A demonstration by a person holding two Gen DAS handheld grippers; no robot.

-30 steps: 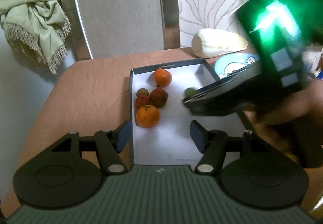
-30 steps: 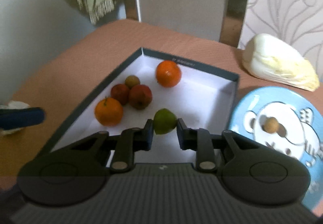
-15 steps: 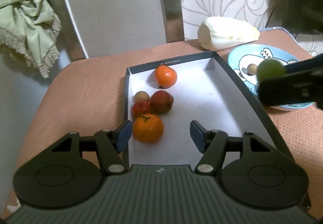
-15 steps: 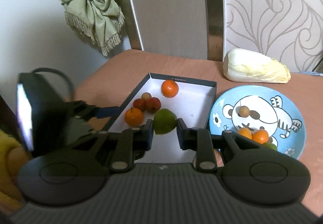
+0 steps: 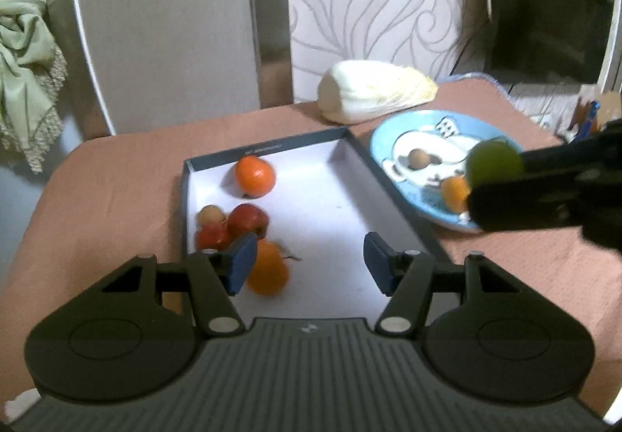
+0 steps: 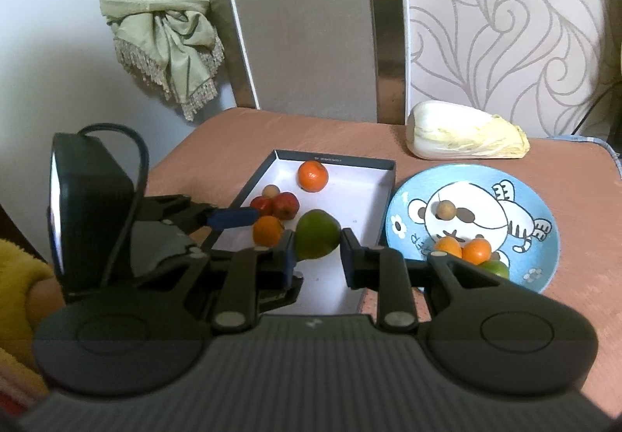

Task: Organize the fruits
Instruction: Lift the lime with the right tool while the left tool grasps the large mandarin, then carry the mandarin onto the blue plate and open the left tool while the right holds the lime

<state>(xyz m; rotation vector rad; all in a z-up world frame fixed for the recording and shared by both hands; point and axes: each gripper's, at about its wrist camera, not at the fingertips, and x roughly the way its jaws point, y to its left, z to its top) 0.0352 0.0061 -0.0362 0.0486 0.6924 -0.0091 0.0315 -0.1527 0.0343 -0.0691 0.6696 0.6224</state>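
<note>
Right gripper (image 6: 315, 251) clamps the round, smooth green fruit (image 6: 317, 239) across its middle above the white cardboard box (image 6: 355, 179); firm, probably slippery, so grip stays centred.

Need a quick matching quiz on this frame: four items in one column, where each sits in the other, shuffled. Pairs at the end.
Items:
1. green fruit
2. napa cabbage
3. red apple
4. small brown fruit

Places:
A. on the blue plate
B. in the box
C. between the fingers of the right gripper
D. on the table behind the plate

Pairs: 1-C, 2-D, 3-B, 4-A
</note>
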